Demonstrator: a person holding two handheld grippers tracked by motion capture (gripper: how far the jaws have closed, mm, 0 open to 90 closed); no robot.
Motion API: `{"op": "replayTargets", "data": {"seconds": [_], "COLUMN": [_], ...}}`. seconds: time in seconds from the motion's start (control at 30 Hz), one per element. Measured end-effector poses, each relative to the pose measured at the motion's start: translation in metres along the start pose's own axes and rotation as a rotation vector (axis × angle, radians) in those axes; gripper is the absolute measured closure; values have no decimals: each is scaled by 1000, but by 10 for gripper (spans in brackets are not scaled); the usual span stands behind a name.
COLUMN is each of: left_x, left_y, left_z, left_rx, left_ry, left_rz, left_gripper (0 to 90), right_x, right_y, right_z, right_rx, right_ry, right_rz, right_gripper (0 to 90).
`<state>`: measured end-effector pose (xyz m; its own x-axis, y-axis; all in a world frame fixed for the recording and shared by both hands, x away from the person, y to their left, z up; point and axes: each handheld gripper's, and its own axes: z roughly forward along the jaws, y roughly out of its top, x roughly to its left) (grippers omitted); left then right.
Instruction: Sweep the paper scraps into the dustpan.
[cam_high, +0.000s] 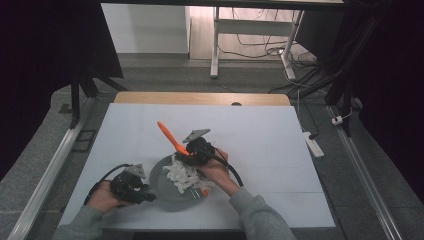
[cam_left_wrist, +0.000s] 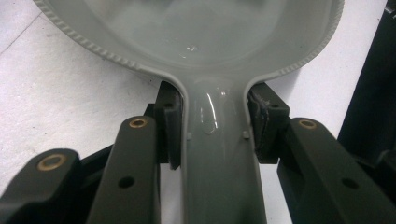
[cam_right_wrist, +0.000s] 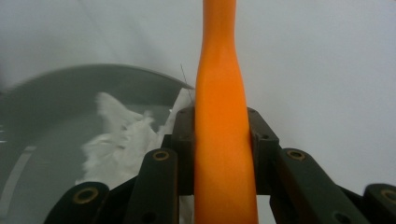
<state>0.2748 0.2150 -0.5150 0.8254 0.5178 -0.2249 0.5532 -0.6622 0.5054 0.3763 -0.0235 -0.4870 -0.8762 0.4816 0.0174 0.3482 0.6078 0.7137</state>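
A grey pan (cam_high: 159, 181) lies near the table's front edge, its handle (cam_left_wrist: 217, 154) pointing left. My left gripper (cam_high: 146, 194) is shut on that handle, one pad on each side (cam_left_wrist: 170, 126). A heap of white shredded material (cam_high: 184, 176) lies in the pan (cam_right_wrist: 56, 93). My right gripper (cam_high: 193, 154) is over the pan's far rim, shut on a long orange utensil (cam_high: 169, 134). The utensil's handle (cam_right_wrist: 219, 116) slants up and to the far left; its orange lower end (cam_high: 204, 192) pokes out at the heap (cam_right_wrist: 116, 140).
The white table top (cam_high: 260, 140) has a wooden strip (cam_high: 200, 98) along its far edge. A power strip (cam_high: 314, 144) lies on the floor to the right. Desk legs and cables (cam_high: 250, 45) stand beyond the table.
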Motion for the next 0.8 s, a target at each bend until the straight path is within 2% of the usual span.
{"op": "replayTargets", "data": {"seconds": [0.03, 0.1, 0.13, 0.27, 0.53, 0.8], "left_x": [0, 0, 0, 0, 0, 0], "left_y": [0, 0, 0, 0, 0, 0], "left_z": [0, 0, 0, 0, 0, 0], "left_rx": [0, 1, 0, 1, 2, 2], "left_ry": [1, 2, 2, 3, 2, 0], "left_rz": [-2, 0, 1, 0, 0, 0], "left_gripper": [613, 614, 614, 614, 614, 614], "right_x": [0, 8, 14, 13, -22, -61], "right_y": [0, 2, 3, 6, 3, -8], "right_z": [0, -4, -10, -23, -58, -72], "right_rx": [0, -9, -13, -48, -131, -151], "right_ry": [0, 34, 37, 20, -85, -185], "right_rz": [0, -8, -42, -52, 33, 122], "right_gripper": [703, 703, 703, 703, 703, 703]}}
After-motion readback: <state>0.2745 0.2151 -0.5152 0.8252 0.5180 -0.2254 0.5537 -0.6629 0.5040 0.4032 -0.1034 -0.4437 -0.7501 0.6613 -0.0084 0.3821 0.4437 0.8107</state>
